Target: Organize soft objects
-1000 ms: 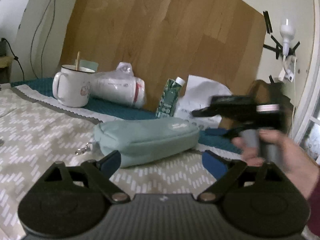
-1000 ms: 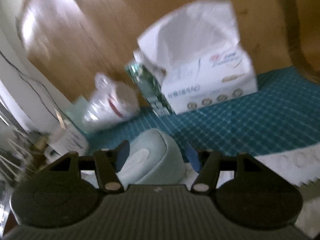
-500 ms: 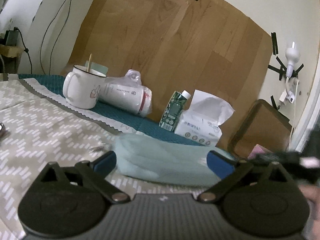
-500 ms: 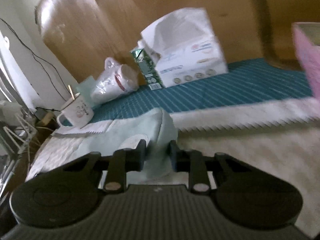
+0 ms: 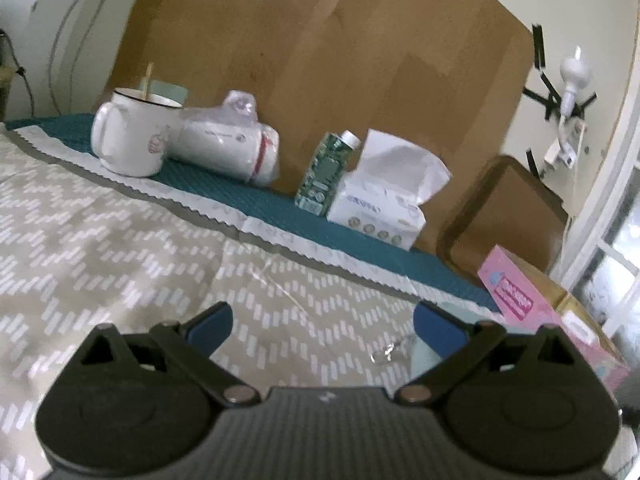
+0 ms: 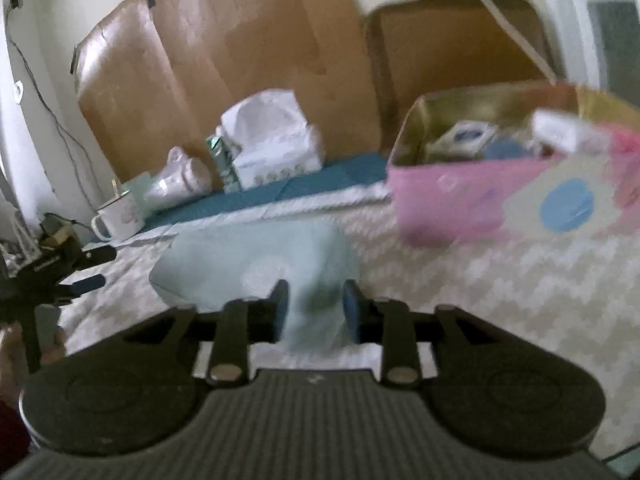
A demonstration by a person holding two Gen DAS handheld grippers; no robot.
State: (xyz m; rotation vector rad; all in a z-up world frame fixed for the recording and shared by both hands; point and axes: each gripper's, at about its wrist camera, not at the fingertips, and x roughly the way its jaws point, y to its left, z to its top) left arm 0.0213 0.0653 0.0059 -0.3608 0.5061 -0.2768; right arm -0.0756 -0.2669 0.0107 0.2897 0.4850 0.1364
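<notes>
Right claw [image 6: 313, 307], jaws opening, pinches the soft pale-green fabric pouch [image 6: 256, 270] left of the pink cardboard box [image 6: 472, 196]; left claw [image 5: 322, 322] (wide open) holds nothing.

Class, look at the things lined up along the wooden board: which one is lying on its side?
The plastic-wrapped white roll. The mug, green carton and tissue box stand upright.

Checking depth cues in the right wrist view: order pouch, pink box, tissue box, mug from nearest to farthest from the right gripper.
1. Pouch: between the jaws of the right gripper, which are opening.
2. Pink box: ahead, right.
3. Tissue box: far back, centre-left, against the board.
4. Mug: far left; roughly level with the tissue box, too close to call.
</notes>
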